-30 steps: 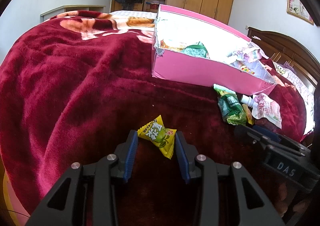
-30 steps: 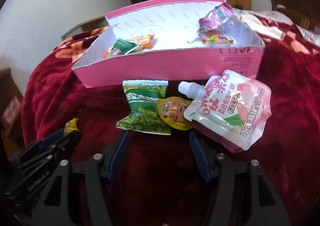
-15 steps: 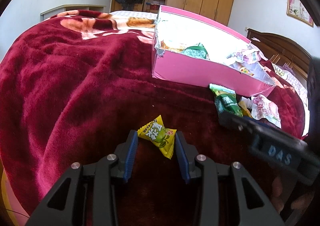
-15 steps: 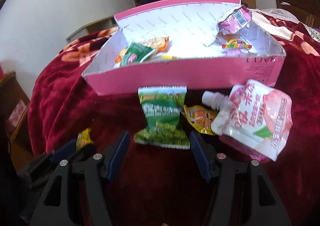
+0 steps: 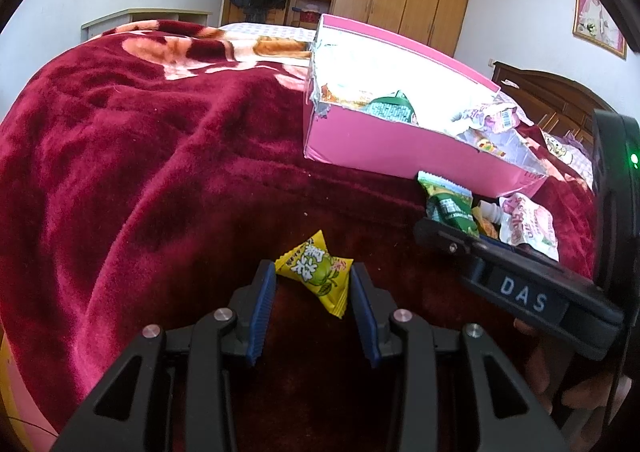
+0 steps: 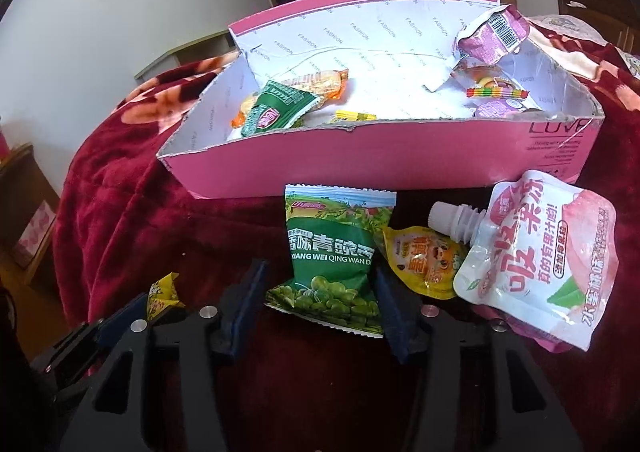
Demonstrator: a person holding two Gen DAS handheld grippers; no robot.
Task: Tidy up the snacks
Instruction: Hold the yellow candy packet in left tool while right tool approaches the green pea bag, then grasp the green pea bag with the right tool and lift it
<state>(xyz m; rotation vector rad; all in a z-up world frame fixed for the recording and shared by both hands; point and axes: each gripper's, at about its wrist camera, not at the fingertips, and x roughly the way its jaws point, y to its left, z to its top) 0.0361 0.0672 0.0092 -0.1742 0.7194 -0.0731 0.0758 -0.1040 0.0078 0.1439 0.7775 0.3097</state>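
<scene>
Jaws first, left wrist view: your left gripper (image 5: 313, 294) has its jaws narrowed onto the yellow candy (image 5: 316, 276), both blue pads touching the wrapper's ends, and nothing about that grip has changed over the last second. Ahead of the jaws and off to the right sits the pink box (image 5: 400, 148) on the red blanket (image 5: 140, 172), already holding several snacks. Just right of your jaws the right gripper (image 5: 516, 288) has pushed forward, and it now covers the lower part of the green pea packet (image 5: 450, 204).

Over to the right wrist view: your right gripper (image 6: 320, 300) is closing its jaws at this moment, noticeably narrower than a second ago. The green pea packet (image 6: 334, 256) is between them now, where a second ago it lay ahead of the tips. The right pad is at the packet's edge; the left pad is not yet on it, so no grip so far. Beside the right jaw lie the small orange packet (image 6: 424, 264) and the peach juice pouch (image 6: 536, 256), the pouch's spout overlapping the orange packet. Straight ahead of the jaws, the pink box (image 6: 380, 164) is just beyond the packet. Low to the left, the left gripper (image 6: 132, 316) shows with the yellow candy (image 6: 162, 294).

My read: you've lined up and are mid-squeeze; once both pads bite, two snacks are ready for the box.
</scene>
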